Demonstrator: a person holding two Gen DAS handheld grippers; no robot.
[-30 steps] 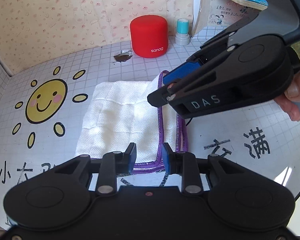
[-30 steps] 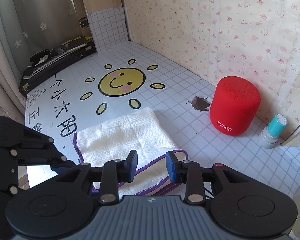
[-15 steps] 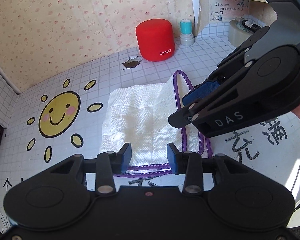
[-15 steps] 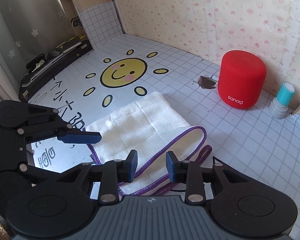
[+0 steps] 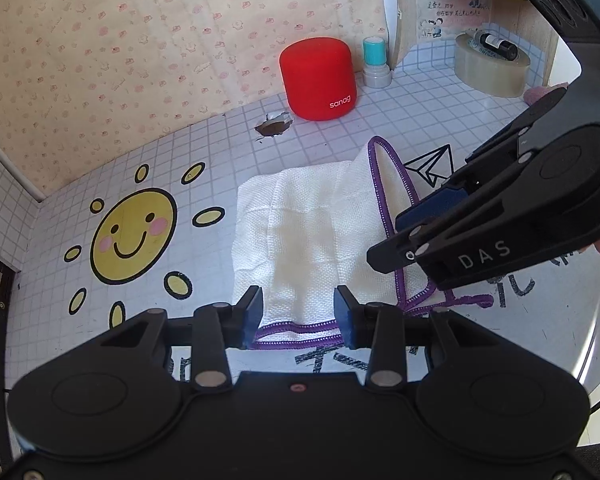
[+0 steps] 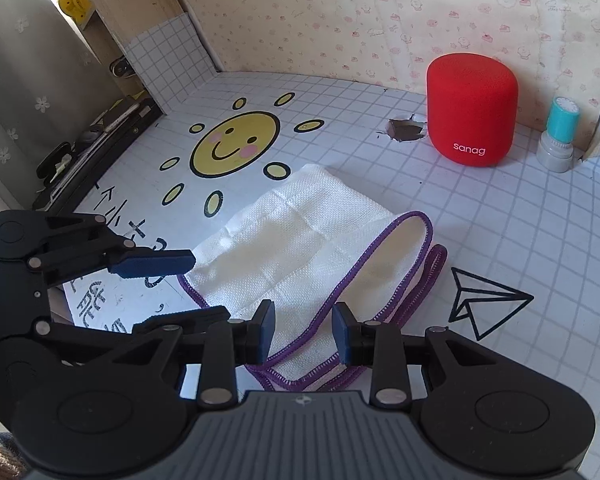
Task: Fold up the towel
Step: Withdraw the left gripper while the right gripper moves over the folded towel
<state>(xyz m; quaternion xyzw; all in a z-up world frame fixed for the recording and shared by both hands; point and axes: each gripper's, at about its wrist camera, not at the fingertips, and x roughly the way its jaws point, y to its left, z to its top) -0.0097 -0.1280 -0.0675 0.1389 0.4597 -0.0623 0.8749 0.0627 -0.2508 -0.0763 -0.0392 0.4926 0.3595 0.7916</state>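
Gridded white tabletop printed with a smiling sun and a paper plane, backed by floral wallpaper — a folded white towel with purple edging lies at its centre, near a red speaker and a teal-capped stamp. Left gripper hovers over the towel's near hem, fingers parted and empty. Right gripper hangs above the towel's purple-edged corner — its blue pads likewise apart, gripping nothing.
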